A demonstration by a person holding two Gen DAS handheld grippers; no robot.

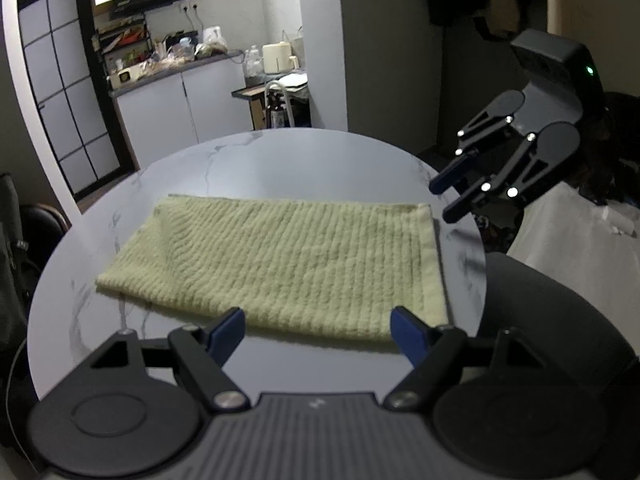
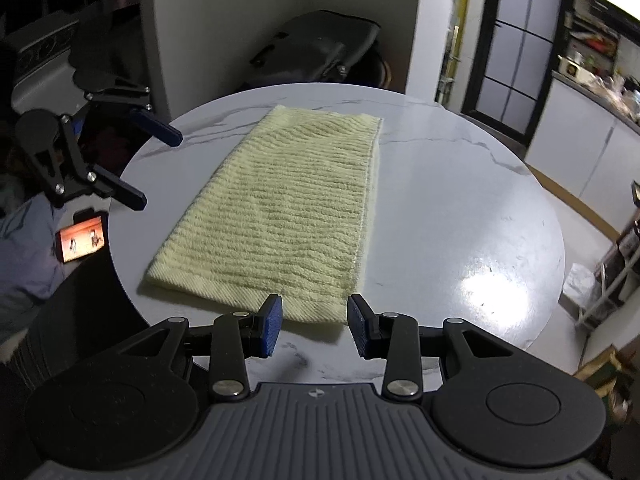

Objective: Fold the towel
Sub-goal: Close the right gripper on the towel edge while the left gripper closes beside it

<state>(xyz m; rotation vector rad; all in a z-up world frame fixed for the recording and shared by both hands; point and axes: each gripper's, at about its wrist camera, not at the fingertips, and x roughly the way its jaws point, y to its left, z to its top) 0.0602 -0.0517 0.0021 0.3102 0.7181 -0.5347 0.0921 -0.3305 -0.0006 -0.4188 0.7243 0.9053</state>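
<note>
A pale yellow ribbed towel (image 1: 280,256) (image 2: 288,208) lies folded into a long flat strip on a round white marble table (image 1: 280,160) (image 2: 460,200). My left gripper (image 1: 318,332) is open wide, just short of the towel's long near edge, with nothing between its blue pads. In the right wrist view the left gripper (image 2: 154,168) hangs over the table's left rim. My right gripper (image 2: 316,322) stands partly open at the towel's short end and its pads do not press on the cloth. In the left wrist view the right gripper (image 1: 440,202) hovers beside the towel's right end.
A lit phone (image 2: 82,238) lies below the table's left side. A dark bag (image 2: 320,48) sits behind the table, with a dark chair (image 1: 540,308) close by. Kitchen cabinets (image 1: 180,108) and a sliding door (image 1: 60,80) stand further off.
</note>
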